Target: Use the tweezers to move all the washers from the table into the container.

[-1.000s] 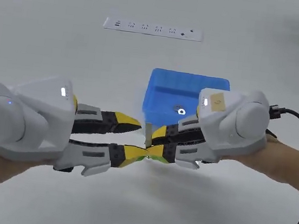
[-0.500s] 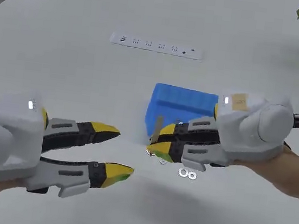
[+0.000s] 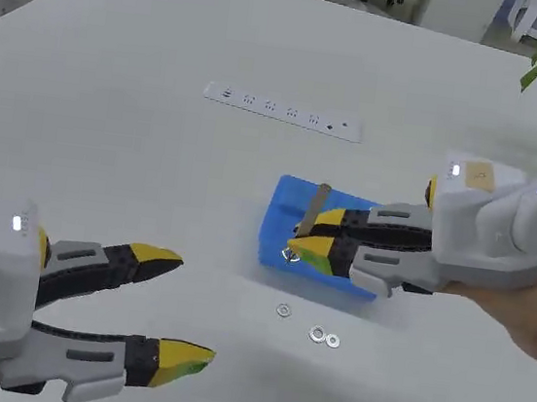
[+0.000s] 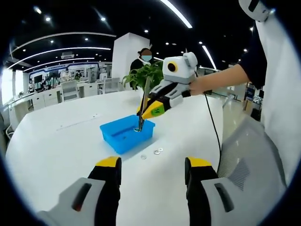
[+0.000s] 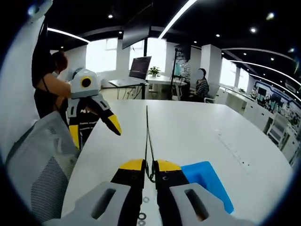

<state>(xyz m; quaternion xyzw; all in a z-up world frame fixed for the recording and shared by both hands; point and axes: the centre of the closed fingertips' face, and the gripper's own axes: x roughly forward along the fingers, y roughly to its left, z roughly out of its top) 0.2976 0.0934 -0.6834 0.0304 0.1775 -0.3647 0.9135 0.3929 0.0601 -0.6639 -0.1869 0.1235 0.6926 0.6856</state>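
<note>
Right gripper [image 3: 317, 232]: fingers clamped narrow on the tweezers [image 3: 307, 221], tips angled down at the near-left rim of the blue container [image 3: 284, 205]. Looks like a washer pinched at the tweezer tip, right at that rim. It's tiny, so can't swear to it. Left gripper [image 3: 172, 307]: fingers spread wide, holding nothing, parked near-left, well apart from the work.

Three washers [image 3: 317, 334] lie on the white surface [image 3: 109, 142], just on the near side of the container: one alone, then a pair almost touching to its right.

What could bite me, imo:
- Letting go here. Tip is over the rim, not the middle, so the washer could clip the wall and bounce out onto the surface.
- Squeeze. I'm pressing tweezers through fingers, no feel. Ease off early & it drops short.
- Thin steel in hard fingers, so the tweezers may twist or slide, and the tips cross.
- Container looks light. A poke w/ the tip could shove it over the loose washers.
- Next picks: flat rings on a smooth surface, so the tips may skid & flick one away.
- That pair is so close I'd prob nudge one while grabbing the other.
</note>
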